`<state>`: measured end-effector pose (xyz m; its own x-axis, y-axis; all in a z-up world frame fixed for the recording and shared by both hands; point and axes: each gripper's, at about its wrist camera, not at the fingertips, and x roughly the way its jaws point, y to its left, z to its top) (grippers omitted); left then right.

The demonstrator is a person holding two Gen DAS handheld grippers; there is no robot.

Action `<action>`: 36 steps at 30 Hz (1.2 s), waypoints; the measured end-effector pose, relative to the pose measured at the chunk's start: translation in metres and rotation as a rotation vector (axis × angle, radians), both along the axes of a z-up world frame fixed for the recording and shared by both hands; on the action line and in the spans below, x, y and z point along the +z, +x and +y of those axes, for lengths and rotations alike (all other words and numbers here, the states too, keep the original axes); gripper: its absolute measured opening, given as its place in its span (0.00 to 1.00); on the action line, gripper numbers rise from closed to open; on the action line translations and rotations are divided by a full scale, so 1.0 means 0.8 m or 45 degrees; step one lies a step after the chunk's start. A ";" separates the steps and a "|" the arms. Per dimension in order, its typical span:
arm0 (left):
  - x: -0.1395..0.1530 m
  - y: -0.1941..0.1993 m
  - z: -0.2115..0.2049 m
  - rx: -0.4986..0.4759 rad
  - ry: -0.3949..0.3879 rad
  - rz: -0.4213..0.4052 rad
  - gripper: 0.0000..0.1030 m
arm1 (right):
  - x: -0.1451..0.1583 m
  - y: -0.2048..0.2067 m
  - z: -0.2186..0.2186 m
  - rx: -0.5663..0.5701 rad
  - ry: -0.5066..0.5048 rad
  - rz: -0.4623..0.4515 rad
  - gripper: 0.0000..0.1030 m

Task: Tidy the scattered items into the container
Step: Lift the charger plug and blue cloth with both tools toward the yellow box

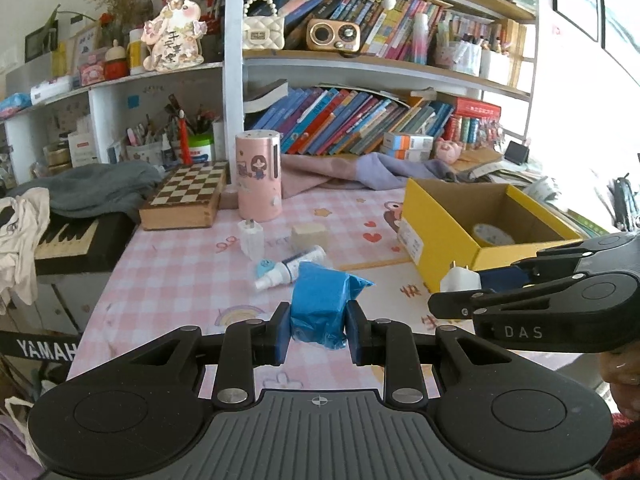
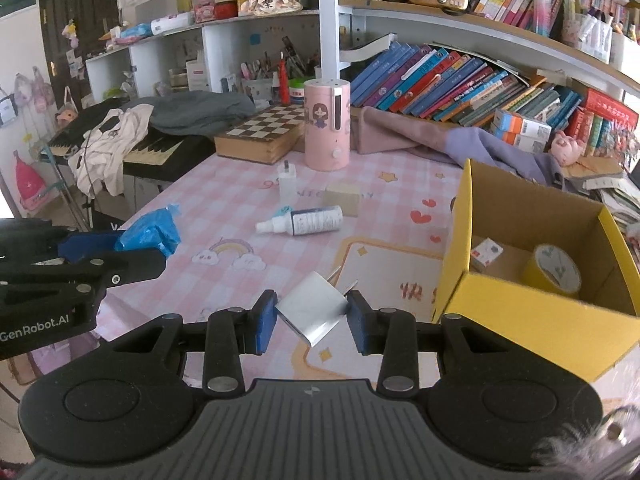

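My left gripper (image 1: 317, 330) is shut on a blue plastic packet (image 1: 320, 304), held above the pink checked tablecloth (image 1: 168, 280). My right gripper (image 2: 312, 320) is shut on a white plug adapter (image 2: 314, 306), held tilted with its prongs pointing away, just left of the yellow cardboard box (image 2: 532, 320). The box (image 1: 436, 220) holds a yellow tape roll (image 2: 556, 268) and a small white carton (image 2: 486, 254). On the cloth lie a white spray bottle (image 2: 304, 222), a second white adapter (image 2: 289, 186) and a beige block (image 2: 342, 198).
A pink cylindrical humidifier (image 2: 327, 124) and a chessboard box (image 2: 264, 132) stand at the back of the table. A keyboard (image 2: 152, 156) with clothes on it is at the left. Purple cloth (image 2: 472, 140) and shelves of books (image 2: 460, 80) lie behind.
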<state>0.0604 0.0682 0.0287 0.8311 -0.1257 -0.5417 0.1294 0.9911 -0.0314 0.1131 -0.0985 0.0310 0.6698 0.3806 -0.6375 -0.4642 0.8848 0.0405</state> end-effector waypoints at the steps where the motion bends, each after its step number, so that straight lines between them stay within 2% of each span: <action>1: 0.000 -0.005 -0.001 -0.003 0.001 0.000 0.26 | 0.000 -0.006 -0.001 -0.004 0.001 0.003 0.35; 12: -0.003 -0.046 -0.011 -0.068 -0.006 -0.001 0.26 | -0.003 -0.055 -0.011 -0.051 -0.031 0.016 0.35; 17: -0.003 -0.051 -0.024 -0.131 -0.004 0.003 0.26 | -0.001 -0.064 -0.028 -0.144 -0.033 0.011 0.35; 27: -0.009 -0.047 -0.057 -0.257 -0.019 0.010 0.26 | -0.006 -0.075 -0.074 -0.305 -0.039 0.036 0.35; 36: -0.011 -0.029 -0.106 -0.419 -0.007 0.010 0.26 | -0.010 -0.087 -0.131 -0.478 -0.024 0.055 0.35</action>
<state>0.0369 -0.0165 0.0199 0.7411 -0.3897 -0.5467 0.4424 0.8960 -0.0390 0.0433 -0.2035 0.0226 0.7327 0.1018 -0.6729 -0.1060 0.9938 0.0349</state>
